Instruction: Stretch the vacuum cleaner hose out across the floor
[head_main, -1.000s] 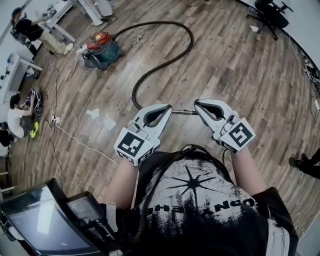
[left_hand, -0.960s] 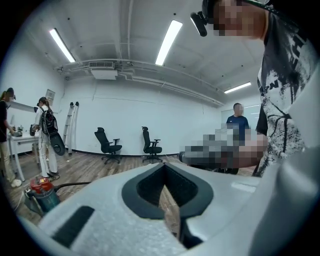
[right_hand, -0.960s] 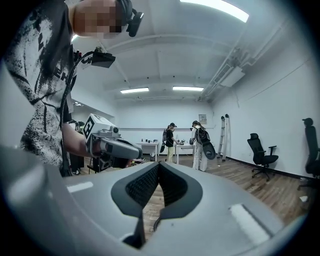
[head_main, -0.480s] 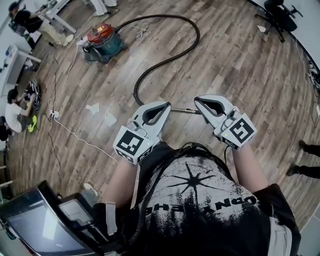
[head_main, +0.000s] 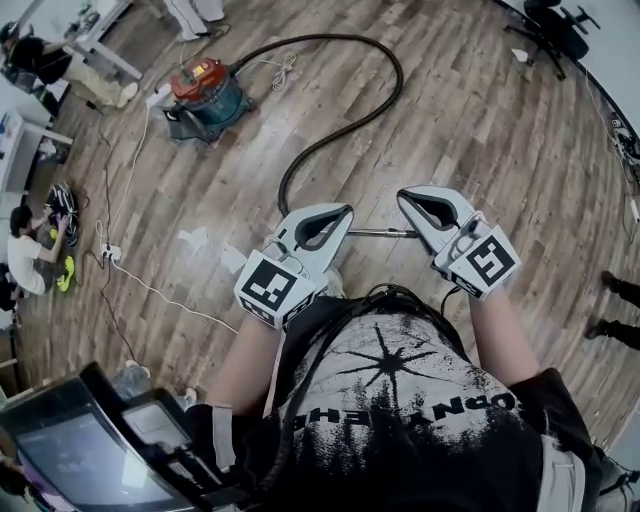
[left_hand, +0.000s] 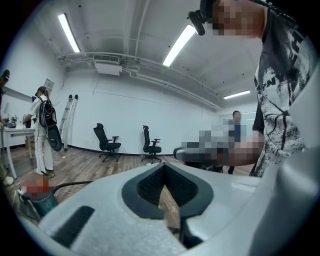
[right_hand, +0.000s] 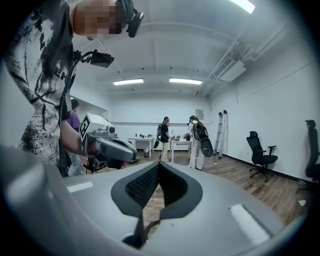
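Note:
The red and teal vacuum cleaner (head_main: 205, 88) stands on the wood floor at the upper left. Its black hose (head_main: 385, 95) loops out to the right, then runs back down to my left gripper (head_main: 345, 213). A thin metal wand (head_main: 380, 232) at the hose's end spans the gap across to my right gripper (head_main: 402, 198). Both grippers are shut and face each other, one at each end of the wand, carrying it; the contact itself is hidden under the jaws. In the left gripper view the jaws (left_hand: 164, 165) are closed, as are those in the right gripper view (right_hand: 158, 166).
A white cable and power strip (head_main: 112, 252) lie at the left, with paper scraps (head_main: 192, 238) near them. People sit and stand by desks at the far left (head_main: 25, 250). An office chair (head_main: 545, 25) is at the top right, someone's feet (head_main: 615, 290) at the right edge.
Both grippers have backed away from the vacuum cleaner with the wand, and the hose's bend has opened out. The vacuum cleaner has stayed in place.

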